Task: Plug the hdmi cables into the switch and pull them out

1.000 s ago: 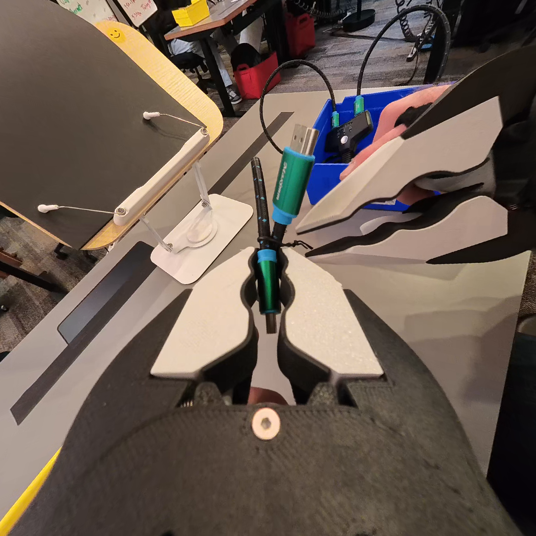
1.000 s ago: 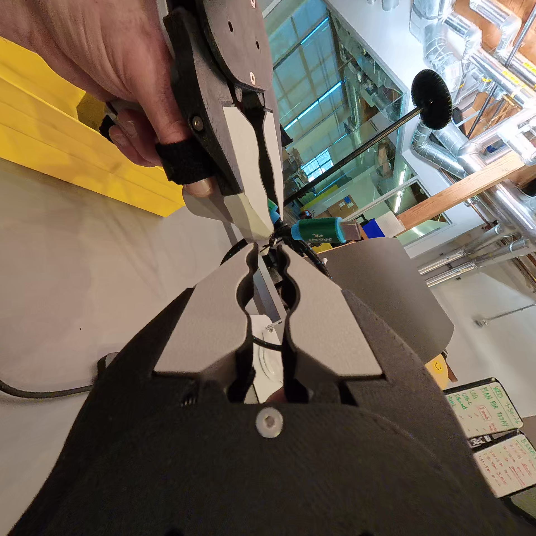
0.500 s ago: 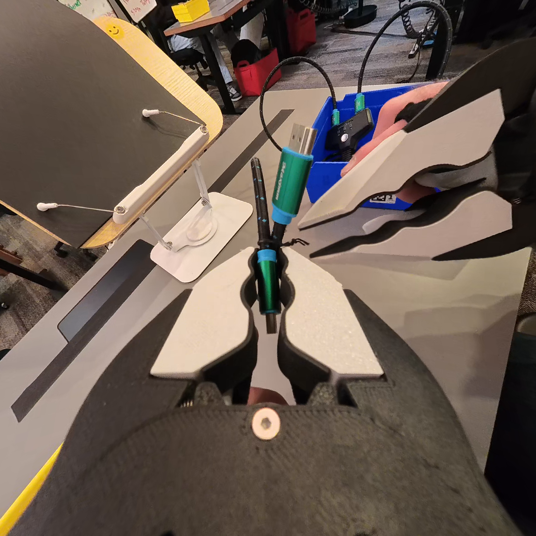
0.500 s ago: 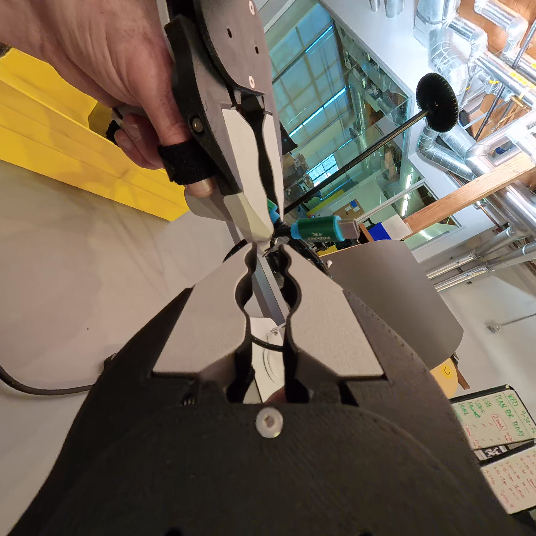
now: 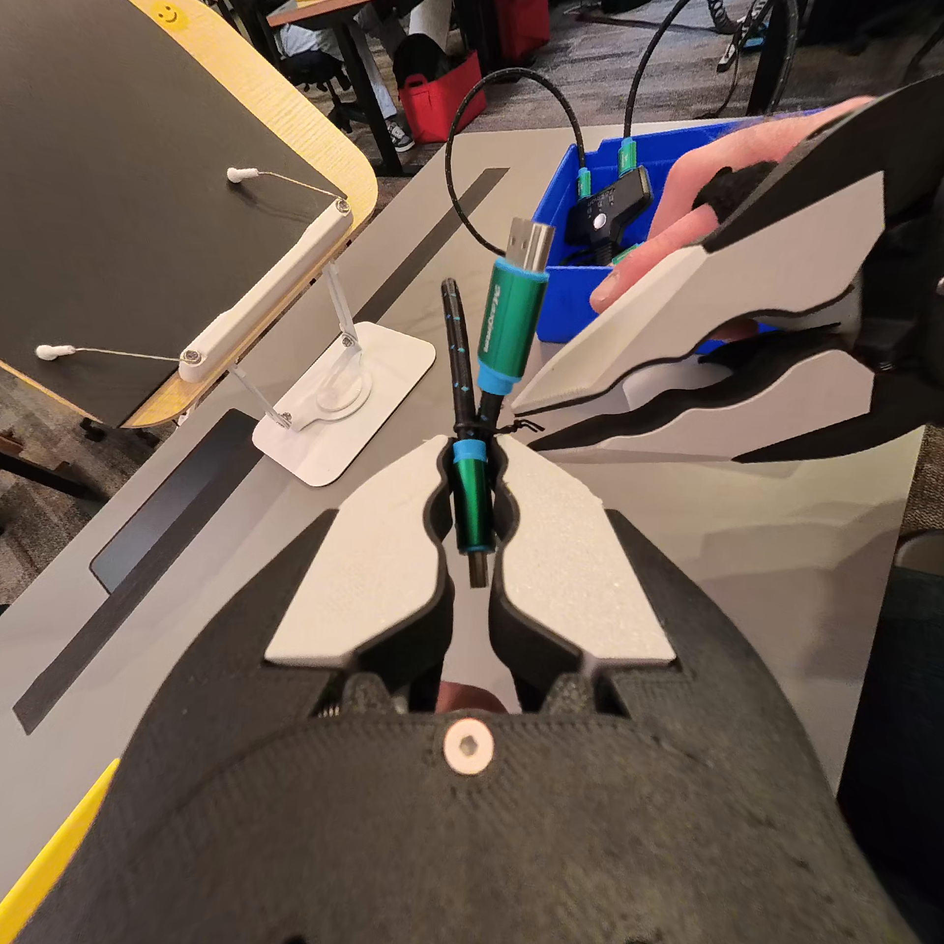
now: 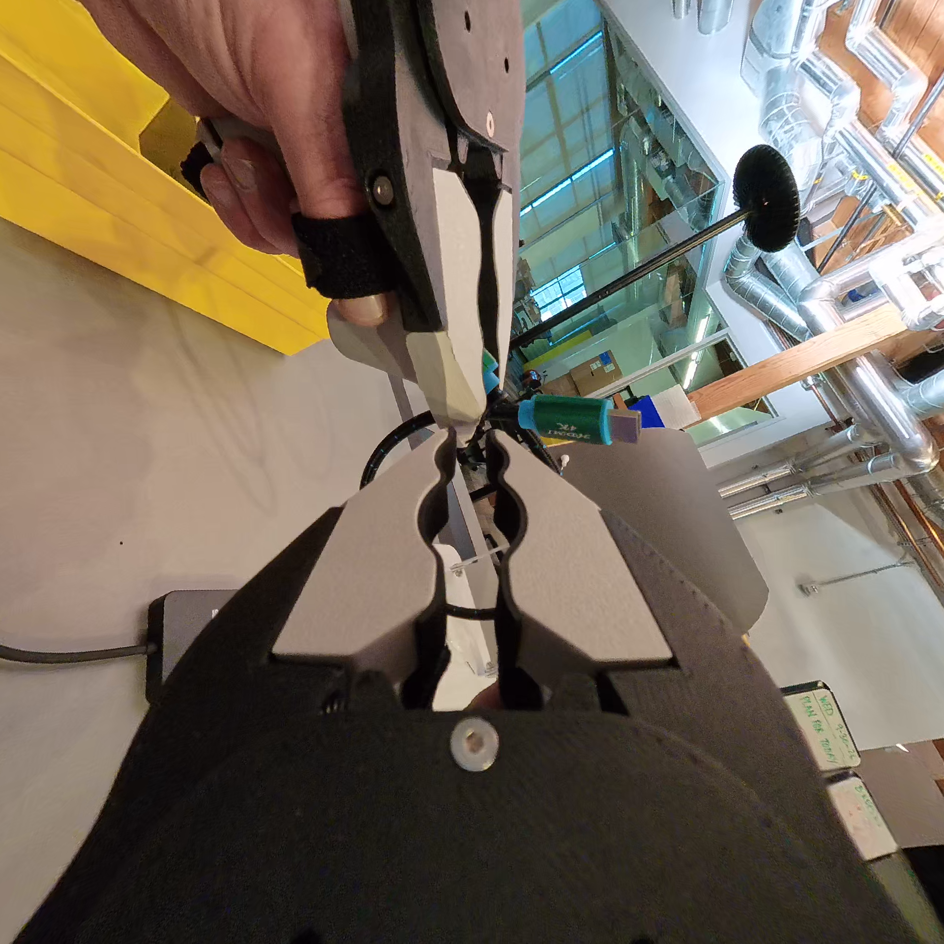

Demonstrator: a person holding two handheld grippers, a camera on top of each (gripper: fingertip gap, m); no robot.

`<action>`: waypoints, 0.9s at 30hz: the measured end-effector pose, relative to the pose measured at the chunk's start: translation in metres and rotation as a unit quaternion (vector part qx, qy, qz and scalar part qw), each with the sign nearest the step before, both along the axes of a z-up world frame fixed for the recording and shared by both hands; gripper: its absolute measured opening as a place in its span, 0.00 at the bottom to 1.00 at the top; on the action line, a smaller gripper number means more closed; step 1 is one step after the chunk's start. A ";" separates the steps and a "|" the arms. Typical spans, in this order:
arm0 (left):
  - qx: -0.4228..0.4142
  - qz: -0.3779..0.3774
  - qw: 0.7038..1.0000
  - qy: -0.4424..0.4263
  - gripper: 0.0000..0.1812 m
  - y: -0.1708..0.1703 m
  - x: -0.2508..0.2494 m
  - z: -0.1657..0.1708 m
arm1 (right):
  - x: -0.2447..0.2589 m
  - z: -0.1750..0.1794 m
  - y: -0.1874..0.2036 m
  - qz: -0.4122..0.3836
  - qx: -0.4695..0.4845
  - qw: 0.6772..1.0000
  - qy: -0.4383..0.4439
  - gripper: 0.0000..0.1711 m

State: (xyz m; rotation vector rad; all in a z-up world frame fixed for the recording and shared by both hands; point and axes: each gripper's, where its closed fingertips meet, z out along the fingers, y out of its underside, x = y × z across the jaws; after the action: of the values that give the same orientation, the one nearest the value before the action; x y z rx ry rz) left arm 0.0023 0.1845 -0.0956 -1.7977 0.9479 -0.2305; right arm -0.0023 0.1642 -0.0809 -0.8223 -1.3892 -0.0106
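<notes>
My left gripper (image 5: 472,444) is shut on a green HDMI plug (image 5: 472,505), whose metal end points back at the camera. A second green plug (image 5: 513,316) stands free above it, also seen in the right wrist view (image 6: 567,416). A thin black tie (image 5: 472,428) binds the braided cables just past my left fingertips. My right gripper (image 5: 521,425) comes in from the right, narrowly open, with the tie's loose end between its tips; its own view (image 6: 472,439) shows the same gap. The black switch (image 5: 608,204) lies in a blue bin (image 5: 562,306) with cables plugged in.
A black board with a wooden edge (image 5: 153,179) leans on a white stand (image 5: 347,403) at the left. The grey table (image 5: 715,536) lies below both grippers. A yellow box (image 6: 102,204) and a dark box with a cord (image 6: 179,628) show in the right wrist view. Both grippers' tips are close together, under 4 cm apart.
Almost nothing. Both grippers hold their places at the tie; the right wrist view has shifted slightly, showing more of the dark box.
</notes>
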 end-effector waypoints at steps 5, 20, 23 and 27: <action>-0.002 0.000 1.000 0.006 0.06 0.000 0.001 -0.002 | 0.001 -0.002 0.001 -0.006 0.010 1.000 -0.009 0.02; 0.007 0.006 0.999 0.030 0.06 0.000 0.000 -0.006 | 0.002 -0.006 0.003 0.000 -0.023 1.000 -0.014 0.01; 0.010 0.007 0.999 0.033 0.06 0.001 0.000 -0.006 | 0.002 -0.007 0.003 0.008 -0.060 0.998 -0.004 0.01; 0.013 0.010 0.999 0.040 0.06 0.002 -0.001 -0.008 | 0.002 -0.009 0.003 0.024 -0.121 0.992 0.012 0.01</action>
State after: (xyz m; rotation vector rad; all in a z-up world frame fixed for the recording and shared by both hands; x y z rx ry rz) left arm 0.0018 0.1867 -0.1040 -1.8029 0.9838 -0.1344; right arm -0.0002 0.1667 -0.0901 -0.9847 -1.4049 0.2078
